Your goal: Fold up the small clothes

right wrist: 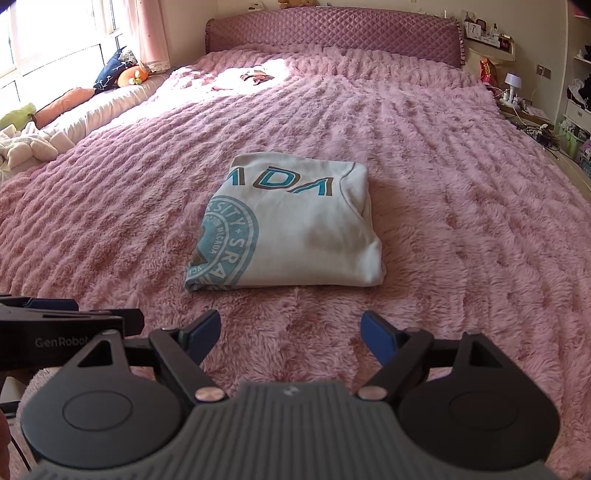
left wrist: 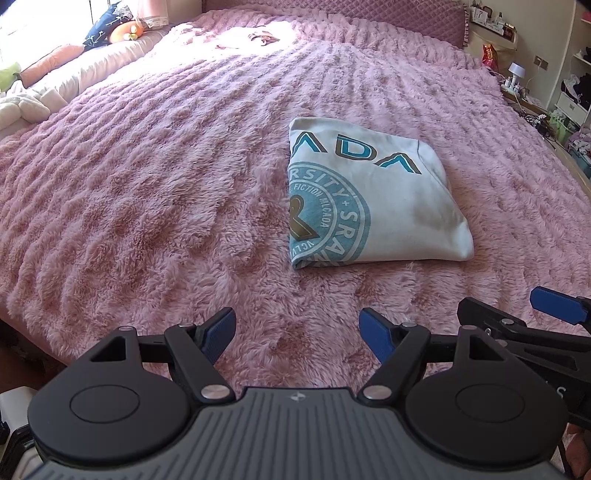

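A white shirt with teal print (left wrist: 373,199) lies folded into a compact rectangle on the pink fluffy bedspread (left wrist: 166,177); it also shows in the right wrist view (right wrist: 291,225). My left gripper (left wrist: 297,332) is open and empty, held back from the shirt's near edge and left of it. My right gripper (right wrist: 290,332) is open and empty, just short of the shirt's near edge. The right gripper's blue fingertip (left wrist: 557,304) shows at the right edge of the left wrist view. Part of the left gripper (right wrist: 55,325) shows at the left edge of the right wrist view.
Pillows and soft toys (right wrist: 110,74) lie along the window side at the left. A small garment (right wrist: 255,75) lies near the quilted headboard (right wrist: 332,33). A cluttered bedside table with a lamp (right wrist: 513,83) and shelves stand at the right.
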### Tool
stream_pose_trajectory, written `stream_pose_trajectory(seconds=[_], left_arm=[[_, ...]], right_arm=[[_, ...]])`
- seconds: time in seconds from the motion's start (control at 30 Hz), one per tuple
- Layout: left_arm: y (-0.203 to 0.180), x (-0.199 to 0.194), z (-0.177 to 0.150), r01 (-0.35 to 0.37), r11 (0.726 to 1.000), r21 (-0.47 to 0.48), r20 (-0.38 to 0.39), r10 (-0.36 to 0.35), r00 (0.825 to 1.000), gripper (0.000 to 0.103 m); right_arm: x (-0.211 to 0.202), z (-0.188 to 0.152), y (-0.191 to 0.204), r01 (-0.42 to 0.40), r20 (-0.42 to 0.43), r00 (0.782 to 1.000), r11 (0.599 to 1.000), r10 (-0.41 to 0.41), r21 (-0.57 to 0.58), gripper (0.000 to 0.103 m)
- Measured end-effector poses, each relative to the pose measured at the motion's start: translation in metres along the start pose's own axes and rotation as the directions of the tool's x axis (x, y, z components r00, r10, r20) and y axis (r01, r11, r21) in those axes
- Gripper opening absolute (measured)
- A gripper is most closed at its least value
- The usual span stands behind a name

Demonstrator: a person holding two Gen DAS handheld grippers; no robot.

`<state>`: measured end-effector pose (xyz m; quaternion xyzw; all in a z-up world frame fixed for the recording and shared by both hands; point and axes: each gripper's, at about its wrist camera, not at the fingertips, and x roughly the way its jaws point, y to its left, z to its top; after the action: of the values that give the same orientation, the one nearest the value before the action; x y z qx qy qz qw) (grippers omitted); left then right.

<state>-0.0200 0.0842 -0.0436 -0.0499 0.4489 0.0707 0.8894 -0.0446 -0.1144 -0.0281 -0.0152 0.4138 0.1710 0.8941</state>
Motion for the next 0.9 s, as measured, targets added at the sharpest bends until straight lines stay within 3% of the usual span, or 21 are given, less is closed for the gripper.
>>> stream_pose_trajectory(seconds=[0.9], left_arm=[[-0.006, 0.005, 0.001, -0.019, 0.999, 0.027, -0.021, 0.02, 1.0, 0.089]], right_arm=[[0.001, 0.0, -0.012, 0.008, -0.002, 1.0, 0.999, -0.008, 0.032, 0.079]])
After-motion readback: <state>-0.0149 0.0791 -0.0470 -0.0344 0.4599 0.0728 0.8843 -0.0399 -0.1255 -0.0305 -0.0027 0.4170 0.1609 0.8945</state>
